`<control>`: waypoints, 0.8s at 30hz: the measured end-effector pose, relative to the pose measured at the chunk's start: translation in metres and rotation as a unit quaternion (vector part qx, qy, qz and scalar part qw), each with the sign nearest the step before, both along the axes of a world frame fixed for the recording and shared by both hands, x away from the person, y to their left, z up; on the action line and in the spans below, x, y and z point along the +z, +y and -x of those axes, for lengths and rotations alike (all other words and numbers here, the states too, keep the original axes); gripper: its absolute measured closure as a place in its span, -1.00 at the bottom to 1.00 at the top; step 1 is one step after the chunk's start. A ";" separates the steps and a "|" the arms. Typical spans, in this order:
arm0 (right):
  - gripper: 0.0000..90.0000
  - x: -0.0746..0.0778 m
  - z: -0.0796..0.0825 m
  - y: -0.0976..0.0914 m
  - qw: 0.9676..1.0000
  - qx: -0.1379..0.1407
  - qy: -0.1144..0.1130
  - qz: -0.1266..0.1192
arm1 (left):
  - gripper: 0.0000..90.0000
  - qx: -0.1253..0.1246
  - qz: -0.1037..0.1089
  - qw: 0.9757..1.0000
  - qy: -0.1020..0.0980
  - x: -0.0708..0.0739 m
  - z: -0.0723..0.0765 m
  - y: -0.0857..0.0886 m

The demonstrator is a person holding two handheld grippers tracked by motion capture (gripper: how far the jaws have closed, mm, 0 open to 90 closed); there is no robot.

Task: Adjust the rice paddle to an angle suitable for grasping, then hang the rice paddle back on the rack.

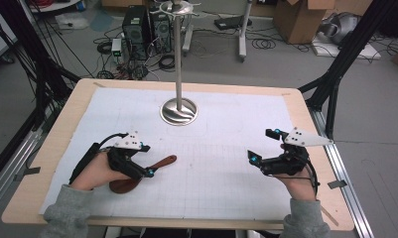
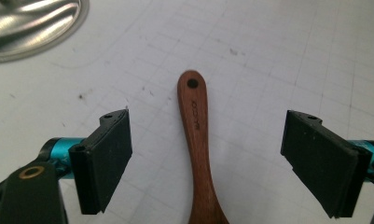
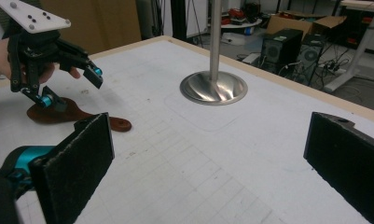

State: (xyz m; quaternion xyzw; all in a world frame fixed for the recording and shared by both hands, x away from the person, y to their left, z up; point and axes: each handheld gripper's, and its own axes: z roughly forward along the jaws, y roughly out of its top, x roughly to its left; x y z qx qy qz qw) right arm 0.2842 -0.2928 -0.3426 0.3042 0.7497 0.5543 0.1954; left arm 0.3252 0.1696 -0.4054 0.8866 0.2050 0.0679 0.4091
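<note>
So the bench (image 1: 52, 148) is a light wooden top with a big white gridded sheet (image 1: 226, 173) covering most of it. Toward the far middle of the sheet there's a metal stand (image 1: 178, 110), a round shiny base with a tall thin pole going straight up.

Left tongs (image 1: 148, 159) sit low over the near-left part of the sheet, held in the person's left hand (image 1: 95, 173). From the left gripper view the two black pads are spread wide apart, and the wooden spoon (image 2: 196, 140) lies flat on the sheet right between them, touching neither pad. Handle end with the little hole points away from the tongs, toward the stand; the bowl end is back under the gripper body.

Right tongs (image 1: 262, 145) are well off to the near-right, also wide apart with nothing between them, hovering over bare sheet. In the right gripper view the spoon and the left tongs show up off in the distance.
</note>
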 end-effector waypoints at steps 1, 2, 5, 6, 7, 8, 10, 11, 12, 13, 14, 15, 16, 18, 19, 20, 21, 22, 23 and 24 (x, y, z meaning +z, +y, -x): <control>-1.00 0.000 0.001 -0.001 1.000 -0.001 0.002 0.001 | -0.63 -0.004 -0.004 1.000 0.005 0.000 0.000 -0.001; -1.00 0.000 0.001 -0.001 1.000 -0.001 0.002 0.001 | -0.63 -0.004 -0.004 1.000 0.005 0.000 0.000 -0.001; -1.00 0.000 0.003 -0.003 1.000 -0.005 0.003 0.001 | -0.63 -0.016 -0.018 1.000 0.017 -0.004 -0.001 -0.006; -1.00 0.000 0.003 -0.003 1.000 -0.005 0.003 0.001 | -0.63 -0.016 -0.018 1.000 0.017 -0.004 -0.001 -0.006; -1.00 -0.001 0.005 -0.003 1.000 -0.003 0.003 0.003 | -0.63 -0.020 -0.022 0.999 0.019 -0.005 -0.003 -0.007; -1.00 -0.001 0.005 -0.003 1.000 -0.003 0.003 0.005 | -0.63 -0.019 -0.022 0.999 0.020 -0.005 -0.004 -0.007; -1.00 -0.003 0.007 -0.005 1.000 -0.006 0.007 0.007 | -0.62 -0.017 -0.024 0.999 0.020 -0.005 -0.005 -0.007; -1.00 -0.003 0.007 -0.007 1.000 -0.008 0.006 0.008 | -0.62 -0.012 -0.027 0.999 0.022 -0.006 -0.007 -0.008; -1.00 -0.004 0.008 -0.008 1.000 -0.009 0.009 0.007 | -0.62 -0.012 -0.031 0.999 0.020 -0.006 -0.008 -0.008; -1.00 -0.004 0.009 -0.009 1.000 -0.011 0.008 0.006 | -0.61 -0.012 -0.035 0.999 0.016 -0.006 -0.008 -0.008; -1.00 -0.004 0.009 -0.009 1.000 -0.011 0.008 0.006 | -0.61 -0.012 -0.035 0.999 0.016 -0.006 -0.008 -0.008; -1.00 -0.004 0.010 -0.011 1.000 -0.012 0.008 0.005 | -0.60 -0.017 -0.035 0.999 0.017 -0.005 -0.009 -0.008; -1.00 -0.003 0.011 -0.011 1.000 -0.013 0.009 0.005 | -0.60 -0.014 -0.032 0.999 0.018 -0.005 -0.008 -0.009; -1.00 -0.003 0.012 -0.011 1.000 -0.013 0.008 0.004 | -0.59 -0.015 -0.037 0.999 0.014 -0.005 -0.009 -0.009; -1.00 -0.003 0.012 -0.012 1.000 -0.013 0.008 0.004 | -0.59 -0.018 -0.041 0.999 0.013 -0.005 -0.009 -0.009; -1.00 -0.003 0.012 -0.012 1.000 -0.012 0.008 0.005 | -0.59 -0.018 -0.043 0.999 0.013 -0.006 -0.009 -0.009; -1.00 -0.003 0.012 -0.011 1.000 -0.012 0.010 0.006 | -0.59 -0.018 -0.045 0.999 0.012 -0.007 -0.009 -0.010; -1.00 -0.004 0.012 -0.011 1.000 -0.011 0.010 0.007 | -0.59 -0.019 -0.048 0.999 0.012 -0.008 -0.009 -0.010; -1.00 -0.004 0.012 -0.011 1.000 -0.010 0.011 0.007 | -0.58 -0.021 -0.051 0.998 0.013 -0.008 -0.010 -0.010; -1.00 -0.004 0.011 -0.011 1.000 -0.010 0.008 0.009 | -0.57 -0.022 -0.053 0.998 0.014 -0.009 -0.010 -0.011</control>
